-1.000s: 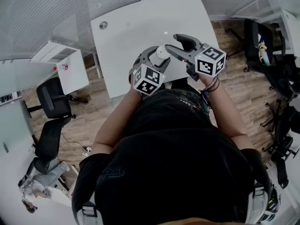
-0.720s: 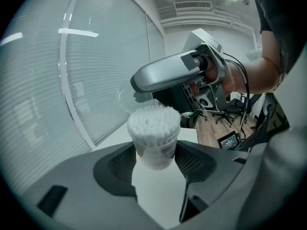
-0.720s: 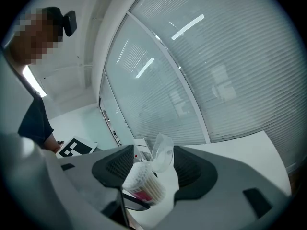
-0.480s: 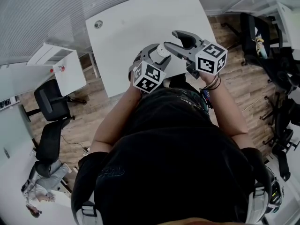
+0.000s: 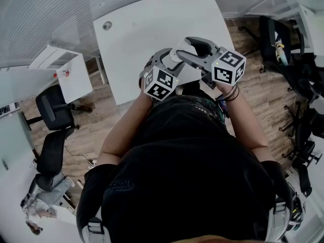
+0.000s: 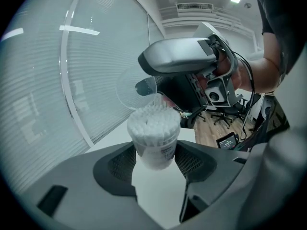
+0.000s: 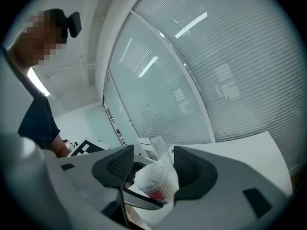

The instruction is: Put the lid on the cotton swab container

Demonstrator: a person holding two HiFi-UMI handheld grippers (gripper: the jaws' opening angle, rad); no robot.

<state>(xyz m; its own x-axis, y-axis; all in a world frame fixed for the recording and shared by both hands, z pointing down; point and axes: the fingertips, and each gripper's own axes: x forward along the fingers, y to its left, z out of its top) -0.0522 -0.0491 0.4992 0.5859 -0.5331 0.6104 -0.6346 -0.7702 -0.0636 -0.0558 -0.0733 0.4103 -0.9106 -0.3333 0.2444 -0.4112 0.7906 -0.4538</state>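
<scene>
My left gripper (image 6: 153, 159) is shut on a clear cotton swab container (image 6: 153, 133) packed with white swabs, holding it upright above the white table (image 5: 152, 24). My right gripper (image 7: 156, 164) is shut on the clear round lid (image 7: 160, 150) and holds it just above and behind the swab tips. The left gripper view shows that lid (image 6: 134, 87) as a transparent disc over the container, with the right gripper (image 6: 146, 86) reaching in from the right. In the head view both grippers meet over the table's near edge, left gripper (image 5: 169, 59) beside right gripper (image 5: 185, 49).
The table carries a round cable grommet (image 5: 107, 26) at its far left. A small white side table (image 5: 66, 70) and black office chairs (image 5: 55, 110) stand to the left. More chairs (image 5: 283, 39) crowd the right. A glass wall with blinds runs behind the table.
The right gripper with the lid has sunk slightly toward the container. The left gripper and the container have stayed put.
</scene>
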